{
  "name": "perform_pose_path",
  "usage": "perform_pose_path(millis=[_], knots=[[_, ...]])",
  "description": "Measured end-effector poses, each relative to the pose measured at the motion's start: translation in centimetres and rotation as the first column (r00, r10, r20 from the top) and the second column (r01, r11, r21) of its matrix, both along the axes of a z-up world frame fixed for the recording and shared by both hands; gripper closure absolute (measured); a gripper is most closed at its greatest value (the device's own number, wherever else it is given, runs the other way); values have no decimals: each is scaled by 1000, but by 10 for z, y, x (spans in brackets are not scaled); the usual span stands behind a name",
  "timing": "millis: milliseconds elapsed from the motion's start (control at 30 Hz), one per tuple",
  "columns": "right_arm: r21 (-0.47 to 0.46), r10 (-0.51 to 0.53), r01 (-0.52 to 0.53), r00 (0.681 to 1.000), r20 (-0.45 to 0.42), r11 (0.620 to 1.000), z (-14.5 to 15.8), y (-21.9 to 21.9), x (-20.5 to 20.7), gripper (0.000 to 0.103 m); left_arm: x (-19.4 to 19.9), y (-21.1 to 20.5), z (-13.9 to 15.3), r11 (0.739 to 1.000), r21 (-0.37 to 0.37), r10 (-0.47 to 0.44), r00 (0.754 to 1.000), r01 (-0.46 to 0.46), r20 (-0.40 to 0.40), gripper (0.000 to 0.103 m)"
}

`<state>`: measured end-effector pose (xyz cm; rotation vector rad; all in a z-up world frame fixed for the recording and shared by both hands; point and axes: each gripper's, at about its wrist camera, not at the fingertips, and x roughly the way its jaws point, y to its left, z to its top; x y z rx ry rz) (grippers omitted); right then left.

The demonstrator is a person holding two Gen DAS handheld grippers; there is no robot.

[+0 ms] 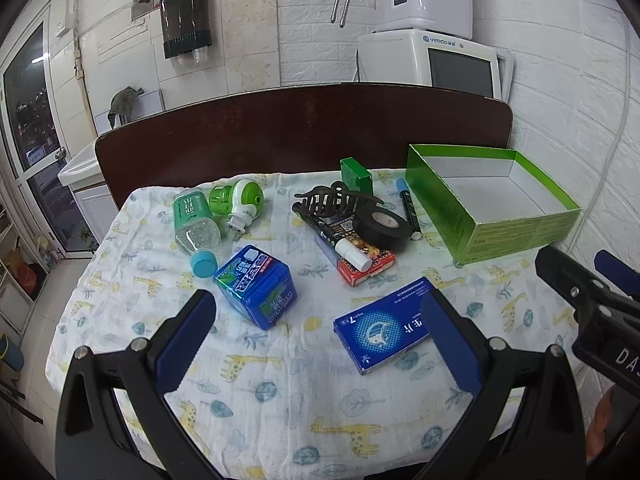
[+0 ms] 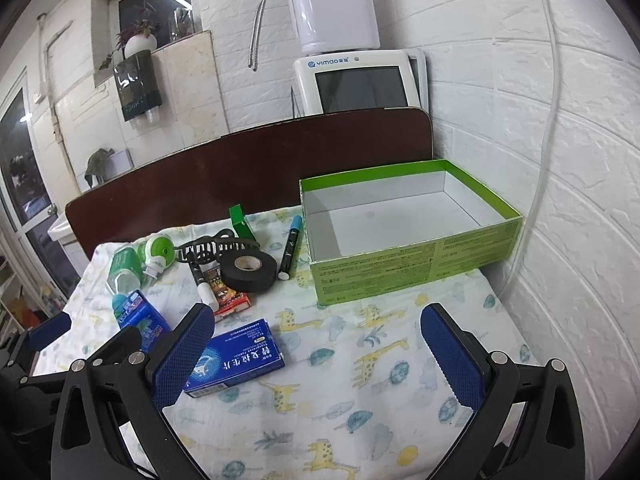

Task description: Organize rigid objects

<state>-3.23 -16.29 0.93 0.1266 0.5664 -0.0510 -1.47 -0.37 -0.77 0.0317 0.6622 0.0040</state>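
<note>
An empty green box [image 1: 516, 224] [image 2: 416, 260] stands at the right of the table. Loose items lie on the giraffe-print cloth: a flat blue box [image 1: 384, 330] [image 2: 236, 360], a blue jar [image 1: 258, 286] [image 2: 142, 318], a green bottle [image 1: 194, 222], a green-white plug-in [image 1: 240, 200], black tape [image 1: 382, 228] [image 2: 249, 265], a claw clip [image 1: 334, 200], a red box [image 1: 366, 260] and a blue-capped marker [image 1: 409, 208] [image 2: 289, 246]. My left gripper [image 1: 316, 340] is open above the cloth, between jar and flat box. My right gripper [image 2: 316, 356] is open and empty beside the flat box.
A dark wooden board [image 1: 304, 136] stands along the table's back edge. White appliances [image 1: 432, 40] stand behind it against the brick wall. A small green carton [image 1: 356, 176] stands near the clip. The right gripper shows at the left view's right edge [image 1: 592, 308].
</note>
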Motion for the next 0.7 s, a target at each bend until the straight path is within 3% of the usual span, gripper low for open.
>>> perform_pose_path(millis=[700], knots=[[4, -10, 10, 1000, -27, 1000, -10, -4, -5, 0, -4, -4, -11, 1000, -6, -17, 1000, 17, -23, 1]])
